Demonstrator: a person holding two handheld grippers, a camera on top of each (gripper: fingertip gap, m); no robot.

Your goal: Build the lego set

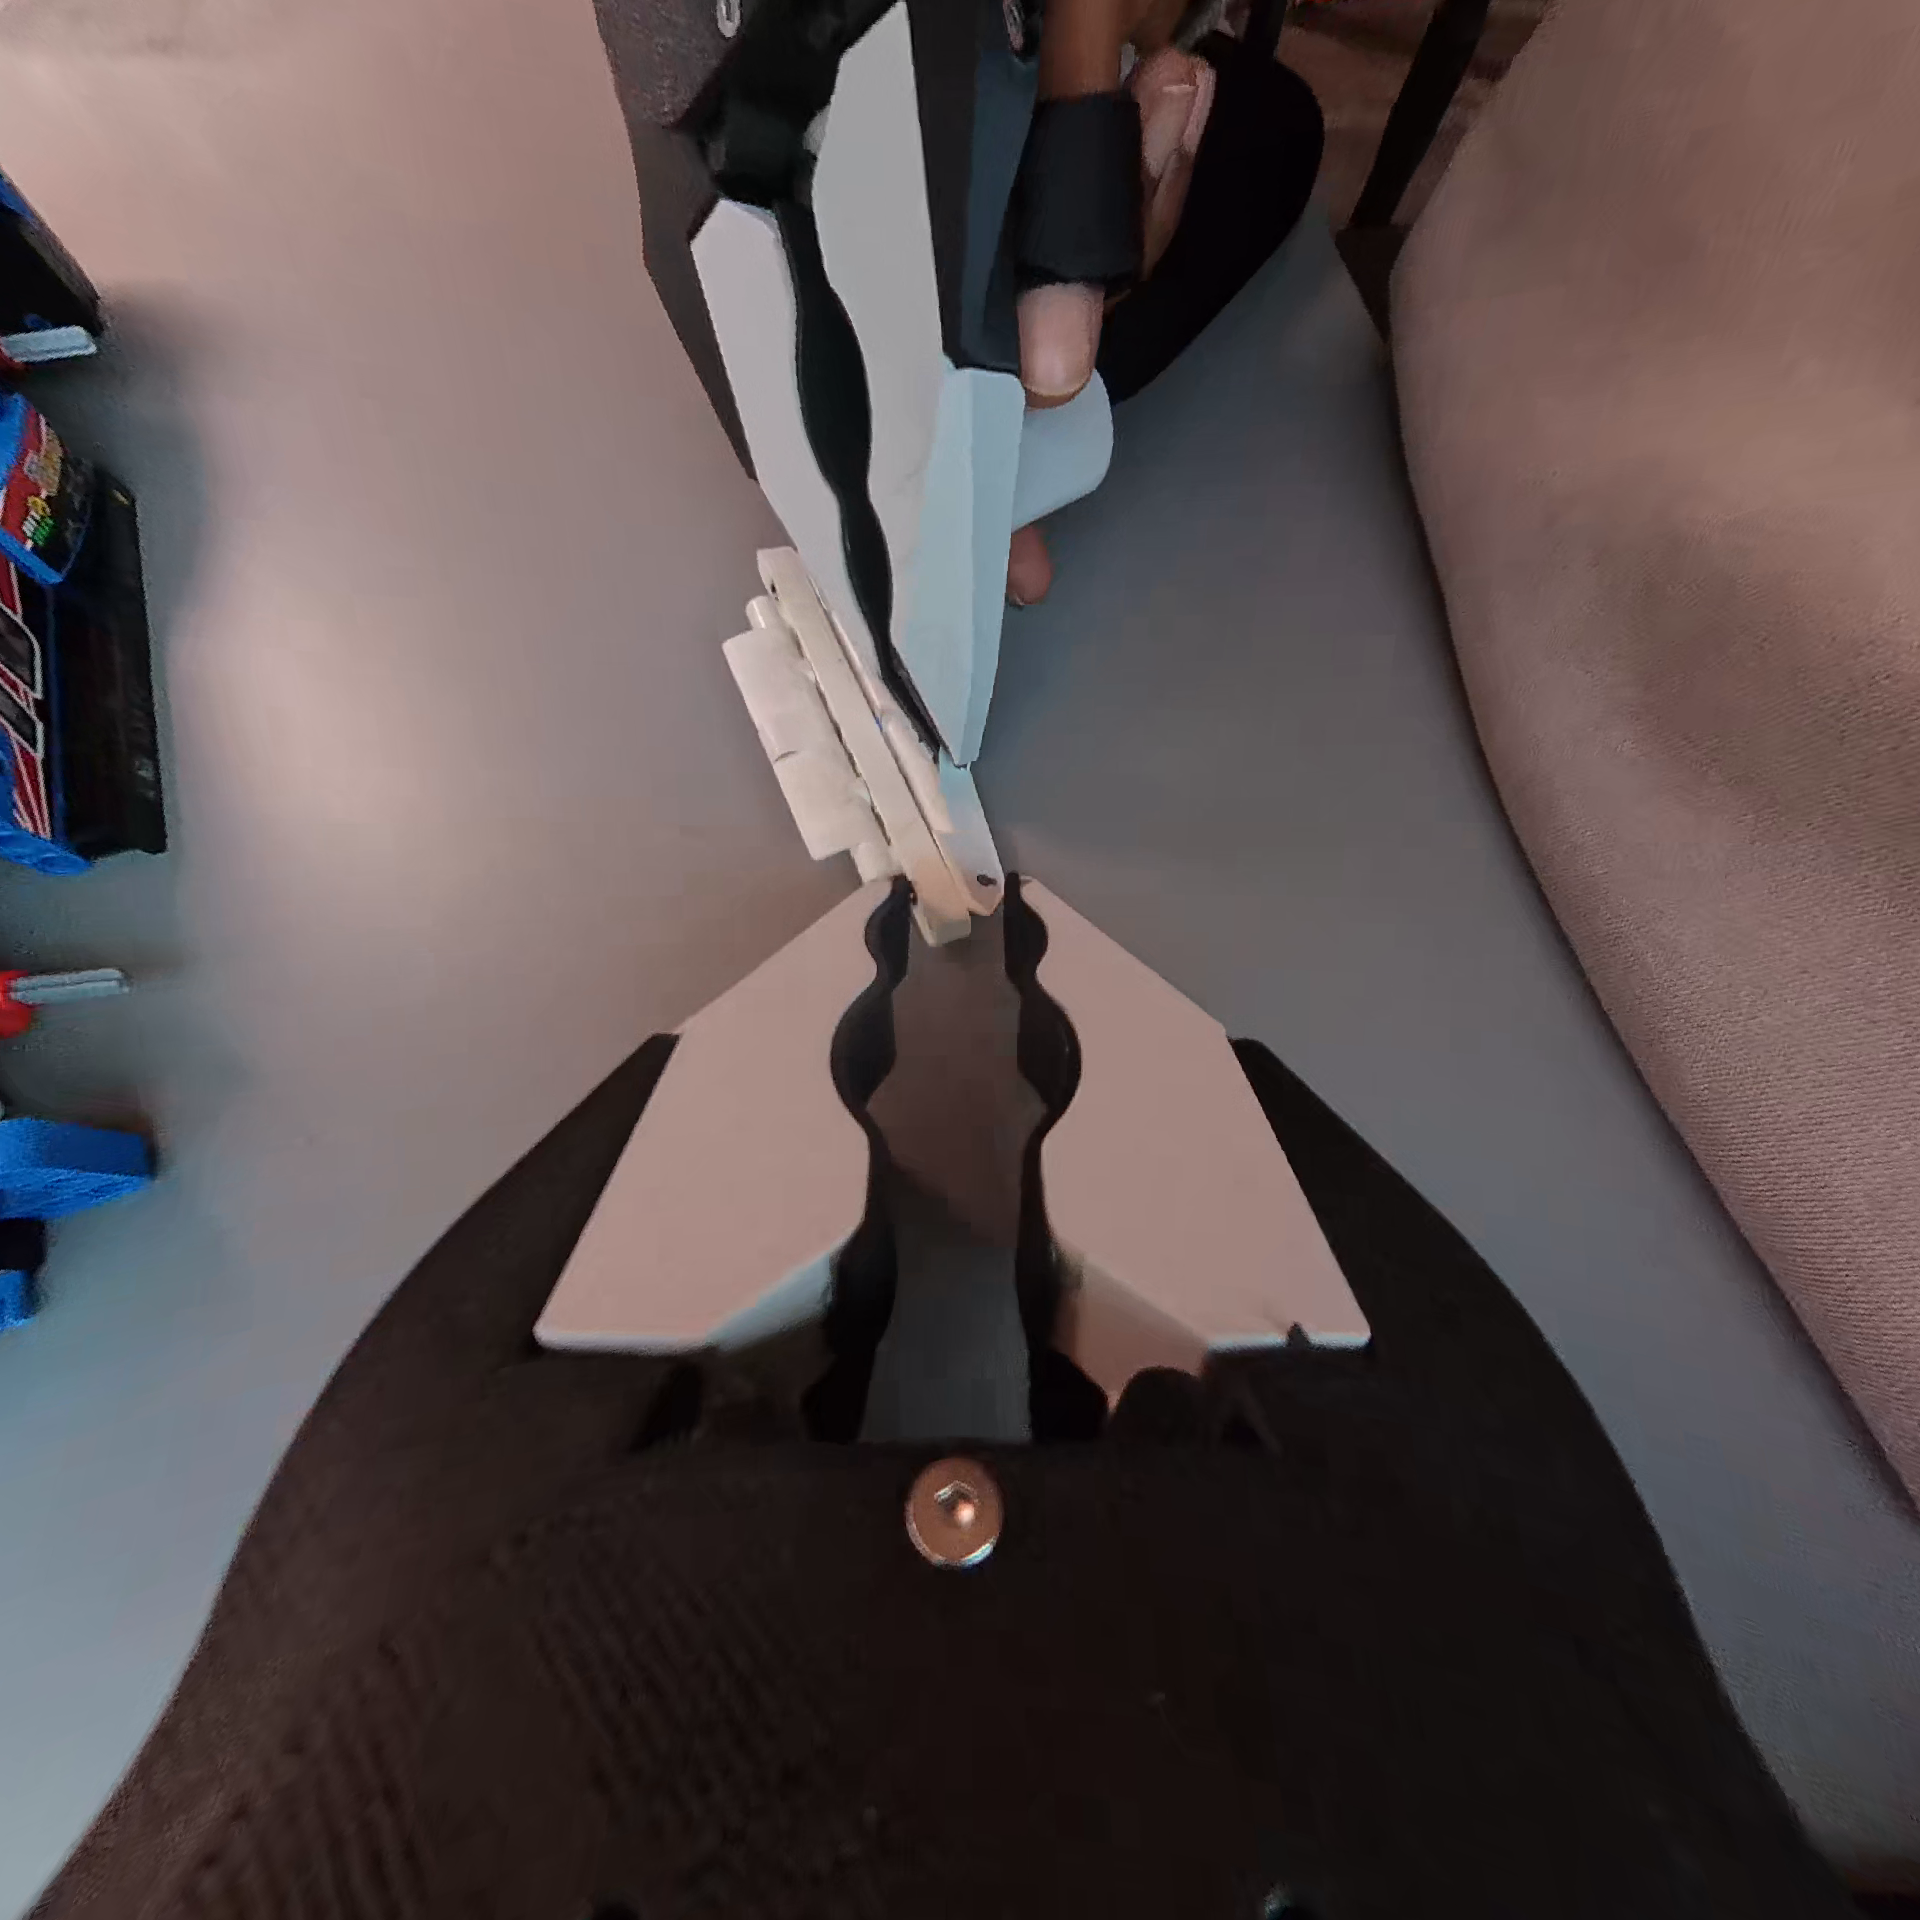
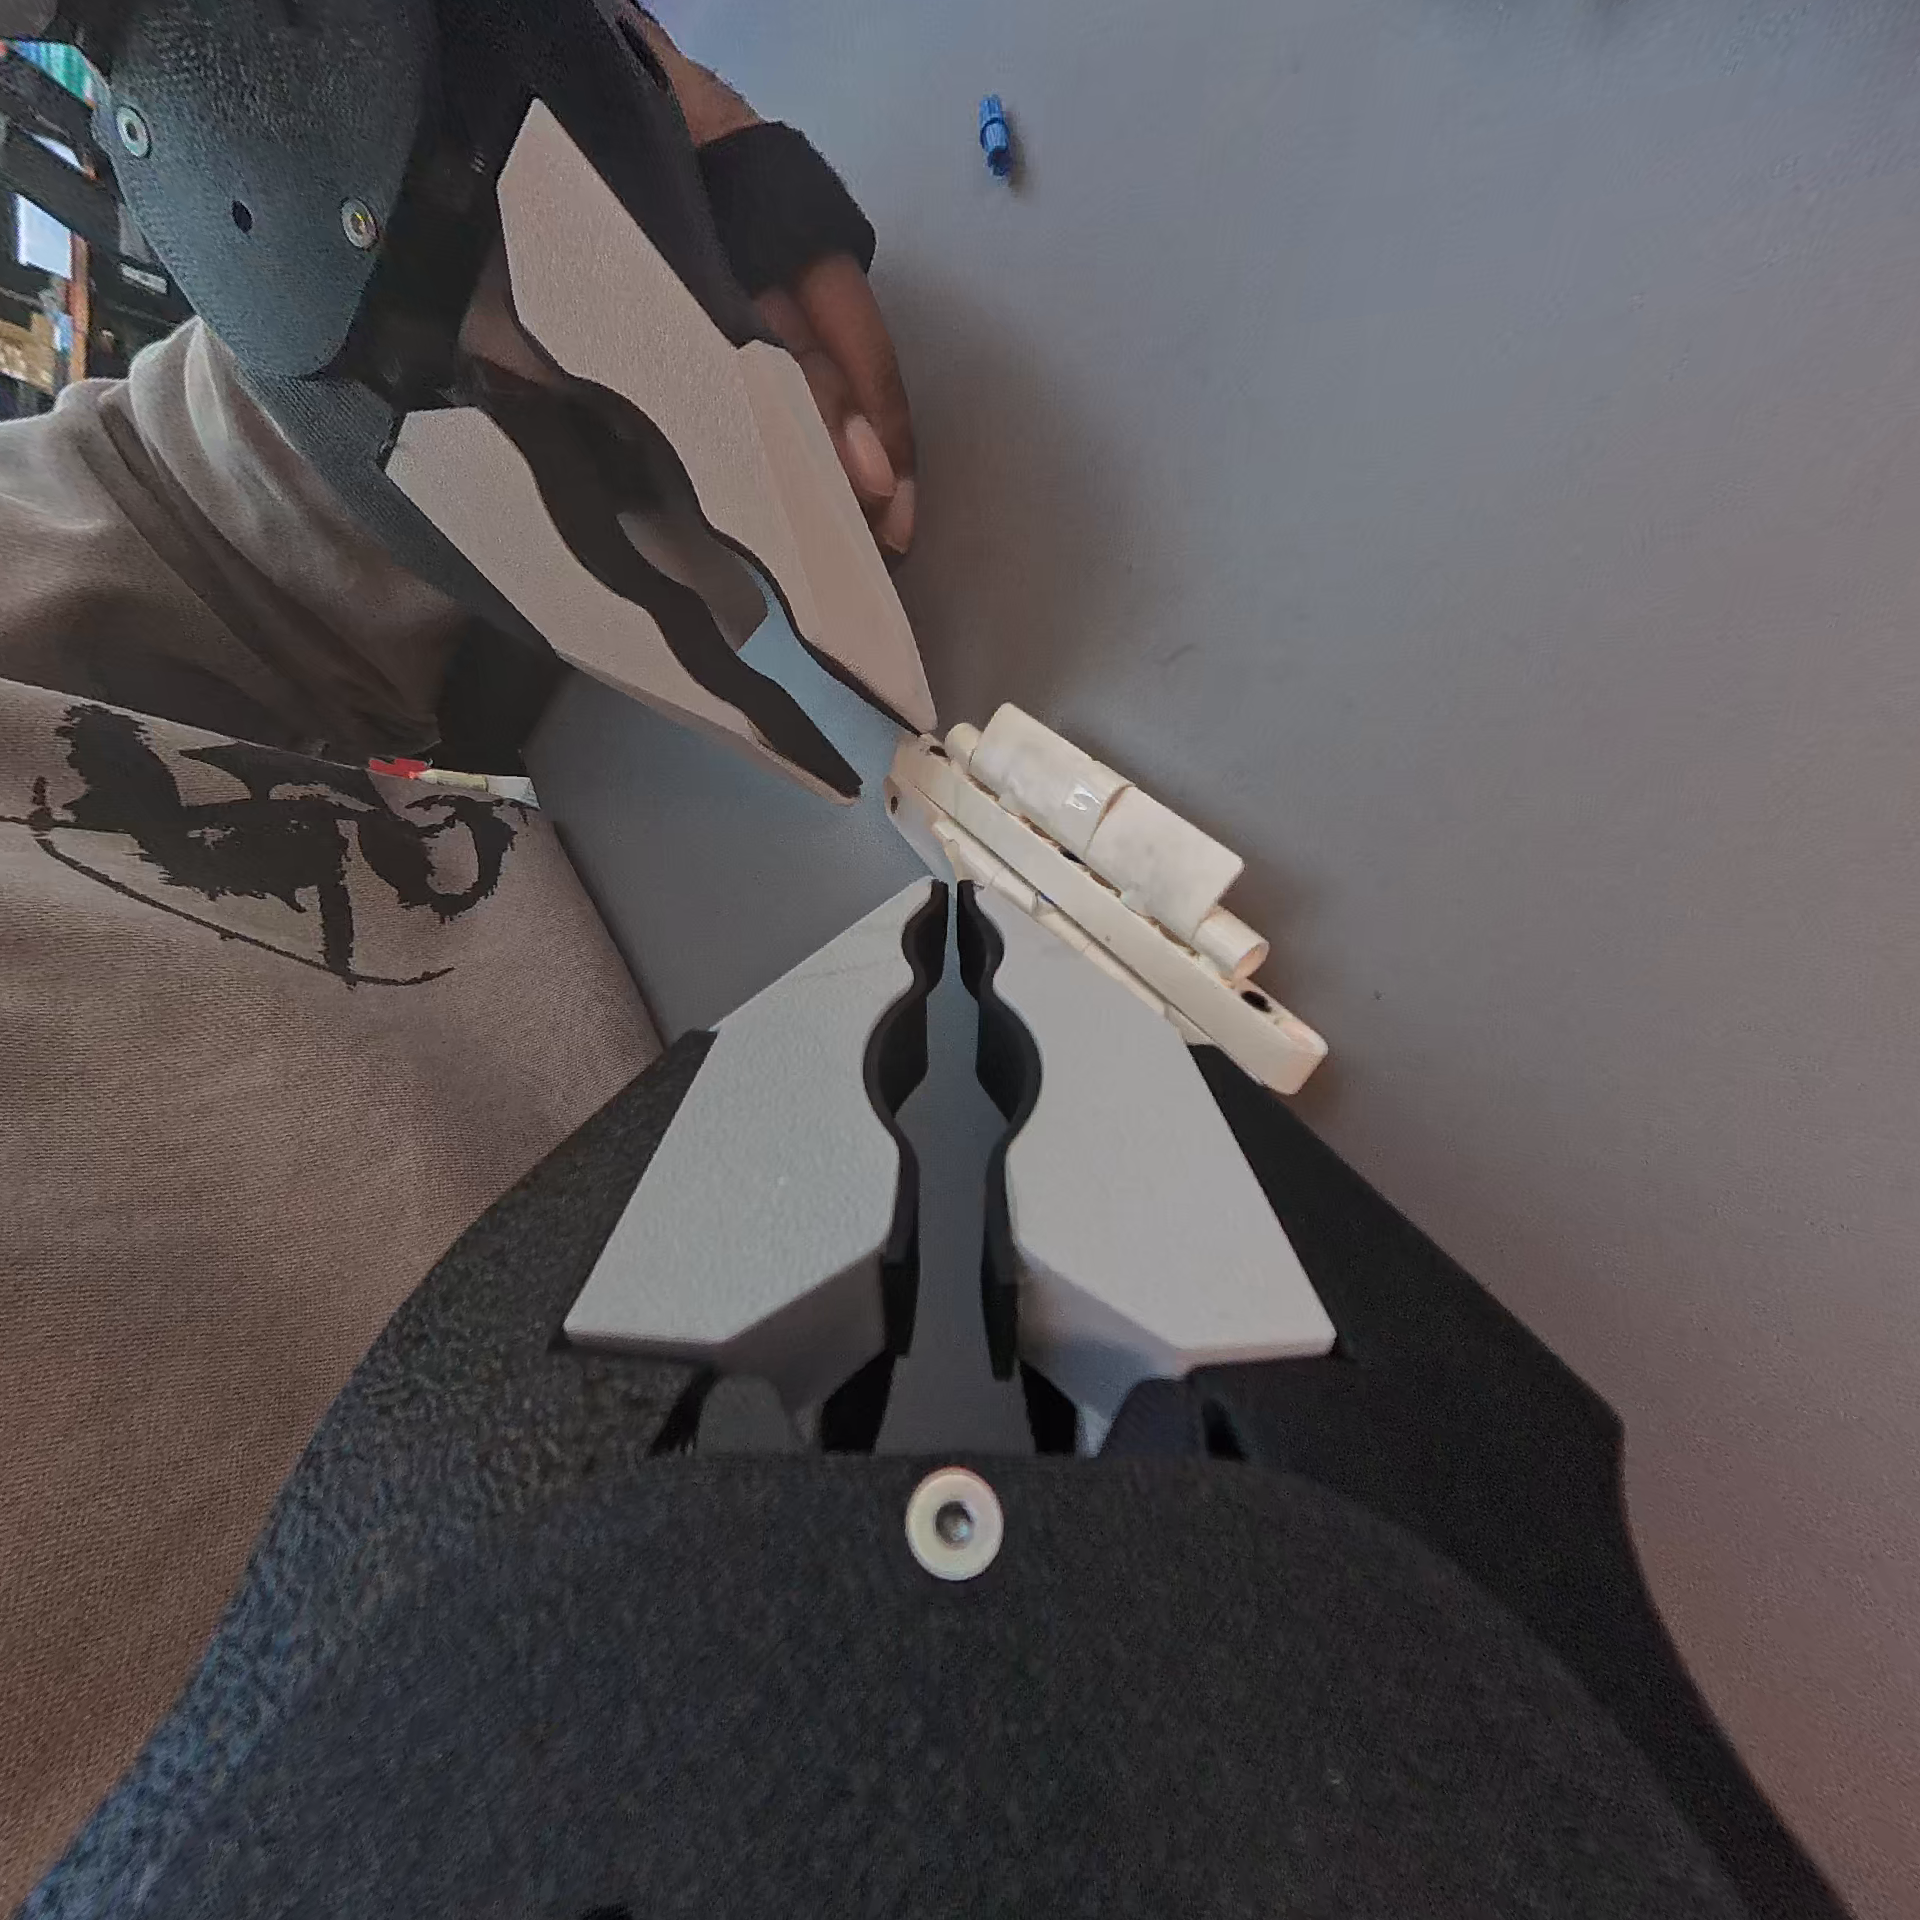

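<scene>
A white lego assembly (image 1: 862, 748), flat plates with rounded blocks on one side, is held between both grippers above the grey table (image 1: 1247, 831). My left gripper (image 1: 953, 890) is shut on its near end, which sits between the fingertips. My right gripper (image 1: 940, 753) comes down from the top with its jaws nearly together, pinching the assembly's edge. In the right wrist view the assembly (image 2: 1101, 894) runs to the right beside my right gripper (image 2: 950, 885). The left gripper (image 2: 888, 758) grips its far end from the upper left.
A small blue pin (image 2: 994, 130) lies on the table farther off. A blue printed box (image 1: 62, 623) and red-and-grey pins (image 1: 62, 987) sit at the left edge. A person's grey sweatshirt (image 2: 260, 987) fills the left. A beige cushion (image 1: 1714, 727) stands on the right. My two grippers' fingertips are within a few centimetres of each other.
</scene>
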